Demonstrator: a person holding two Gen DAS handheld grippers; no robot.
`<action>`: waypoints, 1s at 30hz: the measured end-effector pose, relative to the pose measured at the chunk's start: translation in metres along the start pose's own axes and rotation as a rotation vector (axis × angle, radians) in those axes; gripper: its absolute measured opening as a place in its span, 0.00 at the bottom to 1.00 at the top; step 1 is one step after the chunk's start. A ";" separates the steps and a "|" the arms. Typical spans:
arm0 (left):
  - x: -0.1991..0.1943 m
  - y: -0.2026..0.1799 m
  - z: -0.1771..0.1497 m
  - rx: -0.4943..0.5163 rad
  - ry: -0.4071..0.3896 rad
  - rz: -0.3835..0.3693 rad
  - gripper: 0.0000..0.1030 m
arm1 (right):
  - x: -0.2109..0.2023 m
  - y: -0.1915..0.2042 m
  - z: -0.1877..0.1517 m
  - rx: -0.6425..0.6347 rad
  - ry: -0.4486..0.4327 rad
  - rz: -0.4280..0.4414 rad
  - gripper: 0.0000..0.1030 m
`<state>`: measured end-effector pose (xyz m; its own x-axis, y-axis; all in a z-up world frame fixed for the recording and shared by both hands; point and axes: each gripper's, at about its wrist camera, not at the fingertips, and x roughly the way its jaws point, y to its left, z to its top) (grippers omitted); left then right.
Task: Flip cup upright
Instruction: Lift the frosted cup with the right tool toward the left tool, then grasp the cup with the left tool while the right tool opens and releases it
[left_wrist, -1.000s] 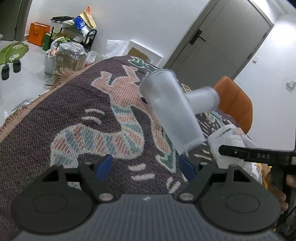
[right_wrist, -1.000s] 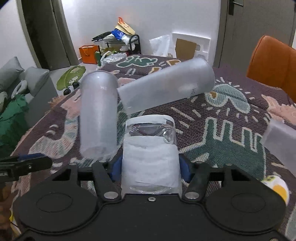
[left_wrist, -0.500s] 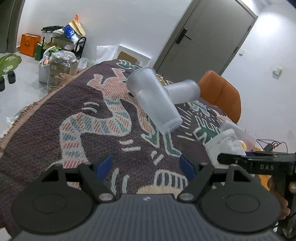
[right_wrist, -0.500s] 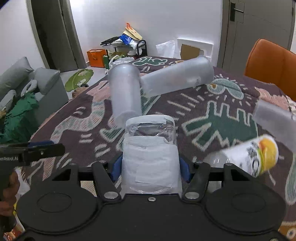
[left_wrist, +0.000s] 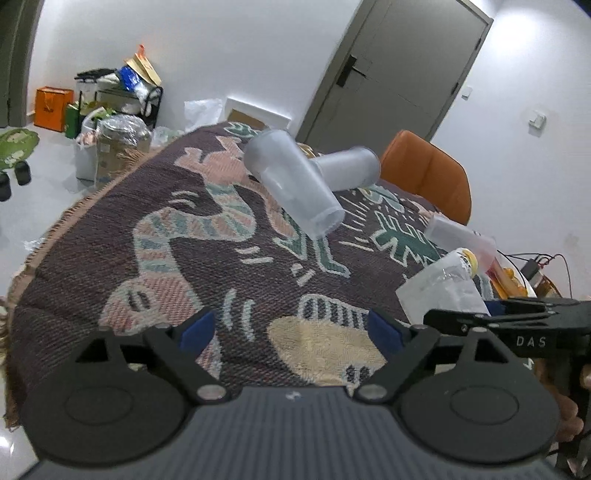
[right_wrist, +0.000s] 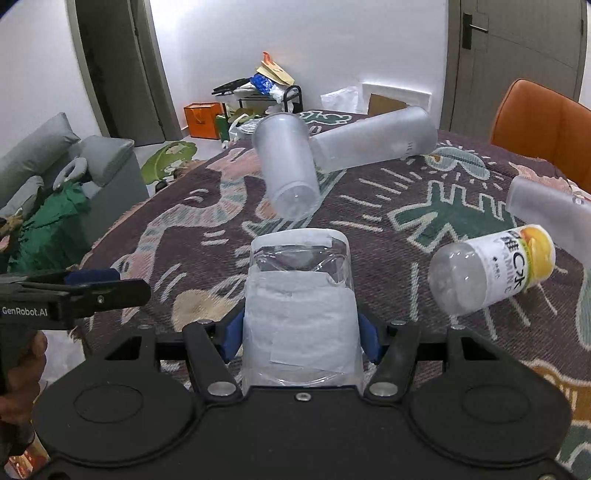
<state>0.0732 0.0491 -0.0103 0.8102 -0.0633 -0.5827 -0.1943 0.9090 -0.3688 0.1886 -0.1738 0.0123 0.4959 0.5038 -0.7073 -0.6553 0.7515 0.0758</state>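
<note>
Left gripper (left_wrist: 291, 330): held low over the near edge of the table, pointing across it toward the far door; its 2 blue-padded fingers (left_wrist: 195, 328) are spread wide with only patterned cloth between them. In the right wrist view it shows as a black bar at the near left, with a bit of the person's hand under it.

Right gripper (right_wrist: 300, 332): level, aimed the same way, just right of the left one; its fingers press on both sides of a clear cup.

Cup (right_wrist: 301, 314): clear plastic, wrapped in white paper taped round it, pinched at the sides between the right gripper's blue pads. It points forward along the fingers. Whether it touches the cloth I cannot tell. In the left wrist view it appears at the near right (left_wrist: 443, 291).

Table cloth (left_wrist: 147, 236): dark brown weave with pink, green and cream figures, fringed on the left edge.

Frosted cup (right_wrist: 288, 166): lying on its side mid-table, narrow base toward the cameras, wide rim away.

Frosted tumbler (right_wrist: 373, 138): longer, on its side, behind the frosted cup and touching it, running off to the right.

Bottle (right_wrist: 491, 269): clear, white and orange label, on its side at the right, base toward the near side.

Frosted container (right_wrist: 546, 214): another frosted piece at the far right, just behind the bottle, partly cut off.

Chair (left_wrist: 428, 173): orange, at the far right side of the table.
</note>
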 end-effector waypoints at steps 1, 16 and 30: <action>-0.003 0.001 -0.001 -0.002 -0.007 0.006 0.90 | 0.000 0.002 -0.002 0.000 -0.002 0.002 0.57; -0.002 0.018 -0.007 -0.033 0.015 0.025 0.91 | 0.025 0.029 -0.015 -0.088 0.037 0.006 0.61; 0.015 -0.002 0.002 -0.092 0.076 -0.060 0.91 | -0.023 0.003 -0.024 0.005 -0.080 -0.008 0.79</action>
<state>0.0868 0.0468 -0.0167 0.7781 -0.1505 -0.6098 -0.1997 0.8612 -0.4674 0.1614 -0.1936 0.0119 0.5455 0.5298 -0.6494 -0.6482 0.7579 0.0739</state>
